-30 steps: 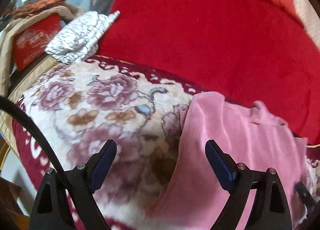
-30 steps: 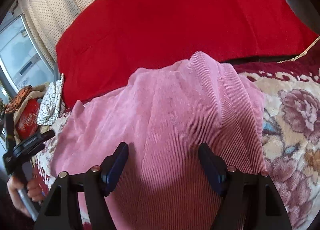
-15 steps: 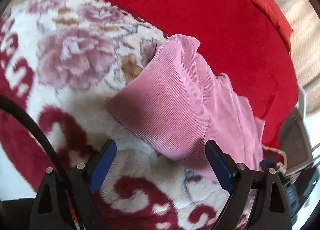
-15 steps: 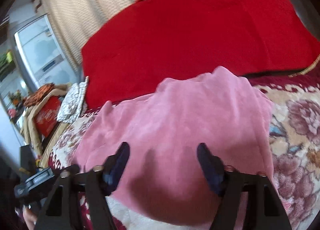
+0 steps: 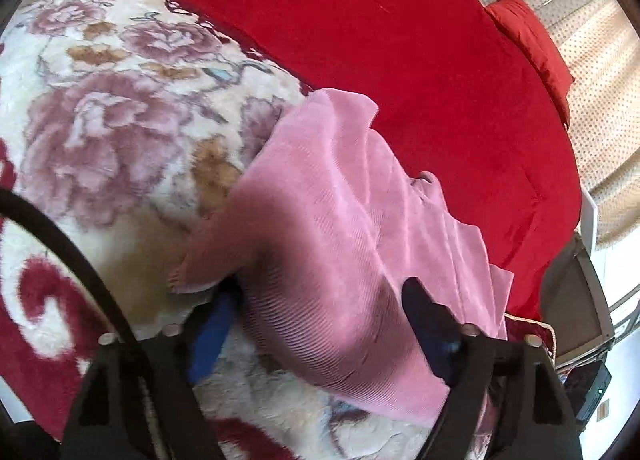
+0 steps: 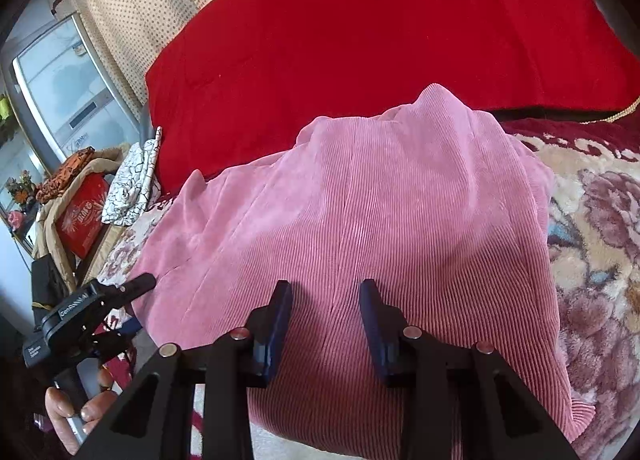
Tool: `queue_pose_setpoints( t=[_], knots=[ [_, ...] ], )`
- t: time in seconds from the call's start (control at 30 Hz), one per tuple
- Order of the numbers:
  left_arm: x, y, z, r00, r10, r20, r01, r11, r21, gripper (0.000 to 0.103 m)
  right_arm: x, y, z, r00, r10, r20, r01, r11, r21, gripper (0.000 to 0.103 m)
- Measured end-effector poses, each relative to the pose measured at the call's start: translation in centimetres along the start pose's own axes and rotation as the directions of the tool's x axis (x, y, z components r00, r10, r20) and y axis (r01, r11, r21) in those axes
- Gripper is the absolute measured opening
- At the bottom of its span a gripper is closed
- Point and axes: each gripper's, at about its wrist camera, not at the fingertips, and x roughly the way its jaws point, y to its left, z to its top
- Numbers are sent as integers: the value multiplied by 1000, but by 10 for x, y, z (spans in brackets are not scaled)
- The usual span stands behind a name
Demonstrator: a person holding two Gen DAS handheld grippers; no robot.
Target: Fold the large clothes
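Two tongs work on the pink ribbed garment [image 6: 380, 227], which lies partly folded on the floral blanket [image 5: 104, 107] of the bed. Left tongs [image 5: 316, 336] are spread around its edge; right tongs [image 6: 326, 320] have just been closing over the cloth, not yet pinching. More folds remain.

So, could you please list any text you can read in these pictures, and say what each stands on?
"GenROBOT.AI", roughly, small white print: black body of the left gripper, right wrist view.
White characters with a starburst: flat red box at the far left; too small to read.
Label lower on that gripper's body: too blurred to read.
Left wrist view: nothing readable.
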Motion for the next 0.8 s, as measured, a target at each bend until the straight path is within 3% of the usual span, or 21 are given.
queue_pose_setpoints(
  t=[0.1,0.13,0.23,0.37,0.47,0.57,0.67,0.73,0.8],
  knots=[
    [4,-3,2,1000,11,-2,-11,1000,1,80,-2,-3,0,1000,12,-3,-12,1000,9,38],
    [3,-3,4,1000,19,7,-19,1000,-7,62,-3,-3,0,1000,14,-4,-14,1000,9,38],
    [-1,-7,8,999,32,33,-32,999,-2,35,-2,-6,1,1000,23,-7,-23,1000,11,38],
    [-6,-27,5,993,64,97,-76,989,127,24,-3,-8,0,999,33,-10,-33,999,13,38],
    [-16,-51,-2,984,63,168,-108,956,272,19,-2,-8,1,999,40,-16,-40,999,21,38],
    [-24,-81,-20,974,28,224,-130,882,454,15,-1,-10,3,998,51,-26,-50,998,42,38],
    [-22,-110,-52,977,-19,212,-125,753,646,14,-1,-17,6,996,82,-39,-79,994,77,38],
    [-9,-117,-67,989,-2,151,-106,703,703,13,-2,-20,7,994,103,-41,-99,990,104,38],
    [3,-119,-76,993,28,114,-103,676,730,13,-3,-22,8,993,115,-42,-109,987,116,38]
  ],
)
